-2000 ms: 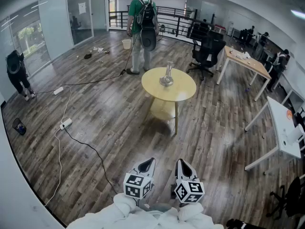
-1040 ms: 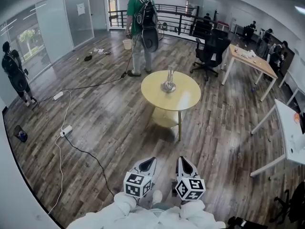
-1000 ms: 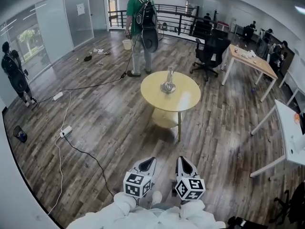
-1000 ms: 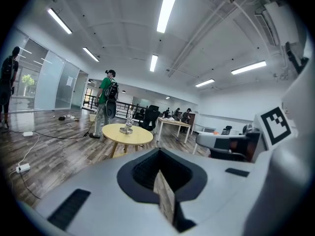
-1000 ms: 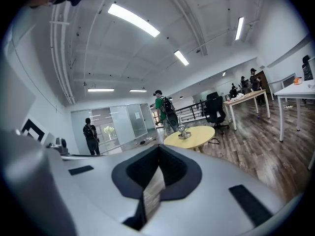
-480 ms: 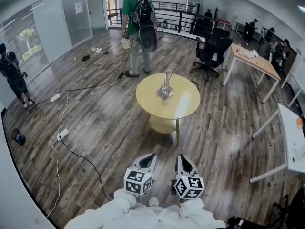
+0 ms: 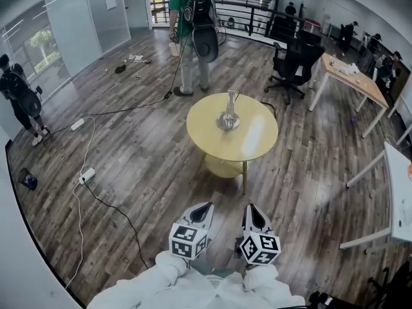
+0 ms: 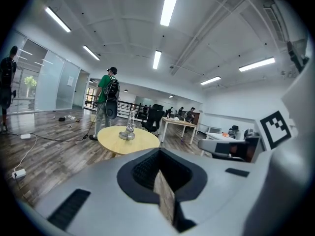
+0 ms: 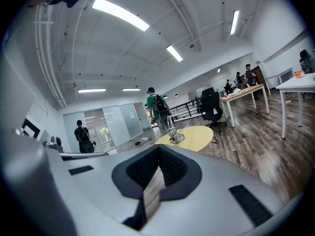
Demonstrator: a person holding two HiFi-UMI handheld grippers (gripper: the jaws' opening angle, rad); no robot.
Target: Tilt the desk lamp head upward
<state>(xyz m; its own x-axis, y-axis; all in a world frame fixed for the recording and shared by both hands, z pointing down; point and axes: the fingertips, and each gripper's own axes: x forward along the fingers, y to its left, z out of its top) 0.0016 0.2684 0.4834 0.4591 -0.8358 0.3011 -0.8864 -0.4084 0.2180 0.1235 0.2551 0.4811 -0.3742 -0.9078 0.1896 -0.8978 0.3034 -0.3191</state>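
Observation:
A silver desk lamp (image 7: 228,113) stands upright on a round yellow table (image 7: 248,140) in the middle of the room. It also shows small and far off in the left gripper view, as the lamp (image 8: 129,129) on the table (image 8: 133,139), and in the right gripper view as the lamp (image 9: 173,130). My left gripper (image 7: 203,208) and right gripper (image 7: 250,210) are held side by side low in front of me, well short of the table. Both grippers, left (image 8: 159,167) and right (image 9: 158,165), are shut with nothing between the pads.
A person in a green shirt with a backpack (image 7: 195,18) stands behind the table. A black office chair (image 7: 293,60), a wooden desk (image 7: 351,76) and a white desk (image 7: 399,201) lie to the right. Cables and a power strip (image 7: 87,172) cross the floor at left.
The table and lamp have come closer and look larger in the head view. Both grippers stay shut in the same place in front of me.

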